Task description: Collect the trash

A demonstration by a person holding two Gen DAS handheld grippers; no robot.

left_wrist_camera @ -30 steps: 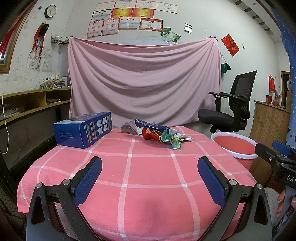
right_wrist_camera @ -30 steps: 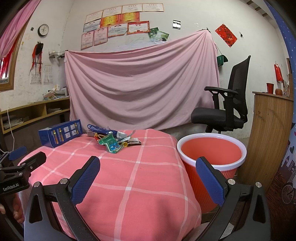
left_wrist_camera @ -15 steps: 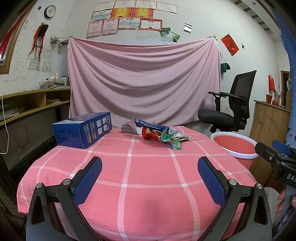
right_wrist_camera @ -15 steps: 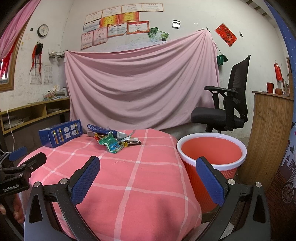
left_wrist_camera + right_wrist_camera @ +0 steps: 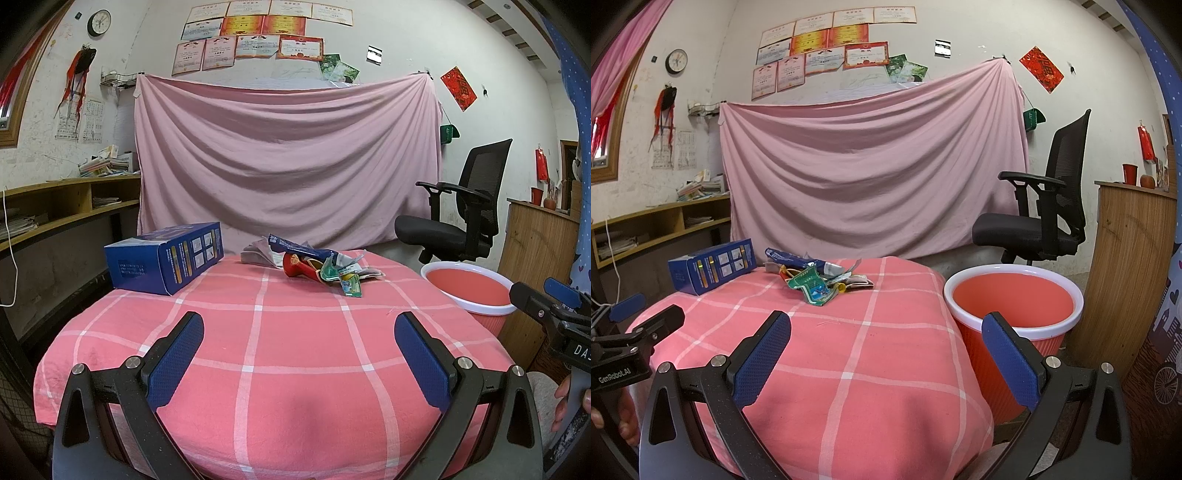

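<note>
The pile of crumpled foil and plastic wrappers (image 5: pixel 325 267) lies on the pink checked surface (image 5: pixel 295 332), well ahead of both grippers. The left gripper (image 5: pixel 299 354) and right gripper (image 5: pixel 886 350) hover with fingers wide apart, holding nothing, probably staged for approach. The red plastic bucket (image 5: pixel 1012 295) stands just right of the right fingers, probably placed for disposal.

Illumination is even, diffuse and moderately bright in both views. Shadows are soft; glare is negligible. Focus is sharp throughout. Fisheye distortion bows straight lines near the frame edges, and the corners vignette to black. The window (image 5: pixel 602 122) at left is overexposed.
</note>
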